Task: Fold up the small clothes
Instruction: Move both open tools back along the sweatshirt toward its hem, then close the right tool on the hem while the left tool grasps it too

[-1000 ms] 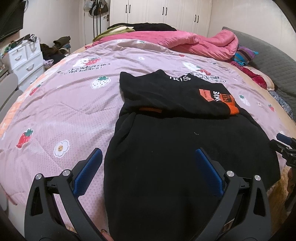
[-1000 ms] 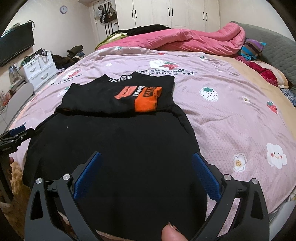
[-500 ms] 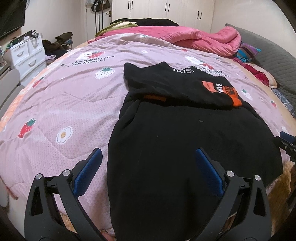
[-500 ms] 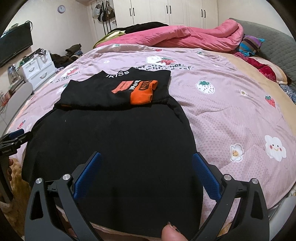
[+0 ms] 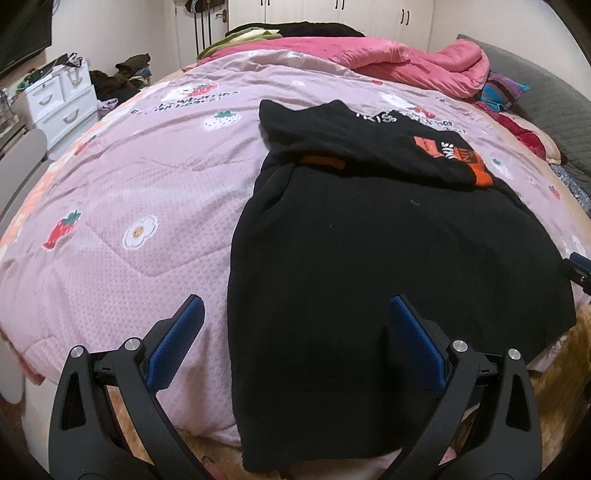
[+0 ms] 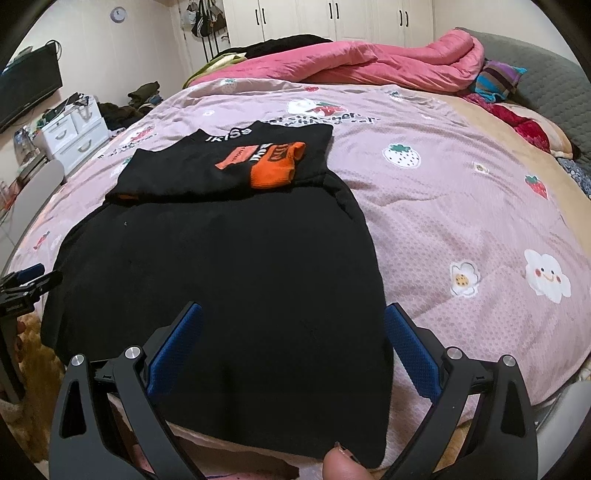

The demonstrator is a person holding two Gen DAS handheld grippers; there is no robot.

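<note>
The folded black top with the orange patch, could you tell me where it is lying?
The folded top lies on the pink bedspread, at the far end of the spread black garment.

The left claw [image 5: 295, 343] is spread wide, its 2 blue pads [image 5: 177, 339] well apart and gripping nothing. The right claw [image 6: 293, 347] gapes equally wide, empty, a fingertip [image 6: 341, 463] showing beneath.

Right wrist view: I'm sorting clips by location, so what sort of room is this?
A bedroom, most likely: a bed with a strawberry-print quilt, white wardrobe doors behind it, and a small white drawer unit by the wall.
</note>
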